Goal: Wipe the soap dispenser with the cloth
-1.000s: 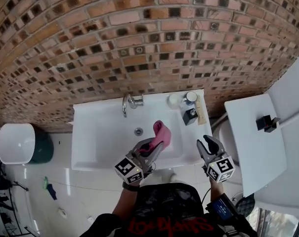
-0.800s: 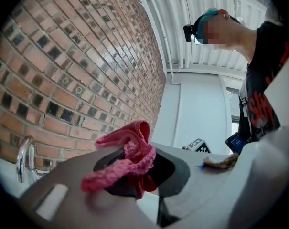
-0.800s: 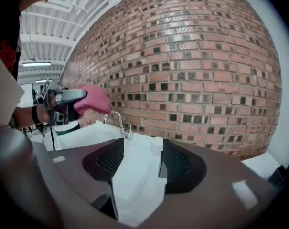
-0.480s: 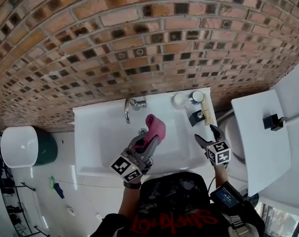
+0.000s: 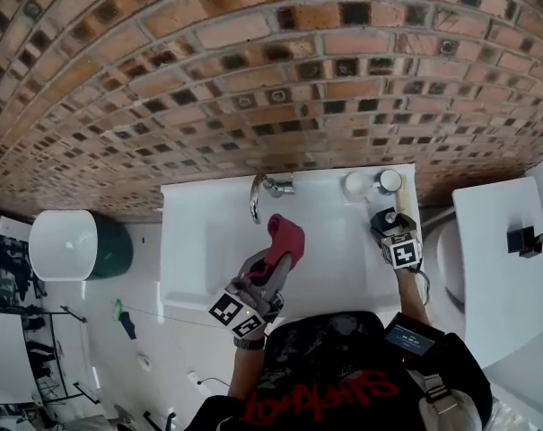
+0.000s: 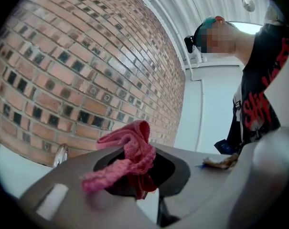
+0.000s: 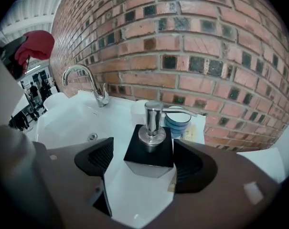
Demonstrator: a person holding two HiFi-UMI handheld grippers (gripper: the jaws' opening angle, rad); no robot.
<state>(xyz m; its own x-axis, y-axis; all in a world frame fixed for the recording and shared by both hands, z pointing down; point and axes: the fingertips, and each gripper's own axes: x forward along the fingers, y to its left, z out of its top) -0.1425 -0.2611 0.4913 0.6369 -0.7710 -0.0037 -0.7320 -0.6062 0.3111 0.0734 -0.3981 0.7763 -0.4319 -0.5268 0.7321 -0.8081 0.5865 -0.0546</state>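
Brick wall (image 5: 253, 79) backs a white sink (image 5: 186, 250), with a chrome faucet (image 5: 258, 196) at the sink's 12 o'clock. A blue-rimmed cup (image 7: 177, 120) and a white round pot (image 5: 356, 184) crowd close behind the soap dispenser (image 7: 150, 144) at the sink's 2 o'clock corner.

Since a second ago, the right tongs (image 7: 142, 163) have gone from the sink's front edge to that corner, jaws just opening. The left tongs (image 5: 269, 263) are now nearer the faucet.

The right tongs are spread wide, straddling the dispenser without pressing on it. The left tongs are clamped on the pink cloth (image 6: 130, 159) over the basin.
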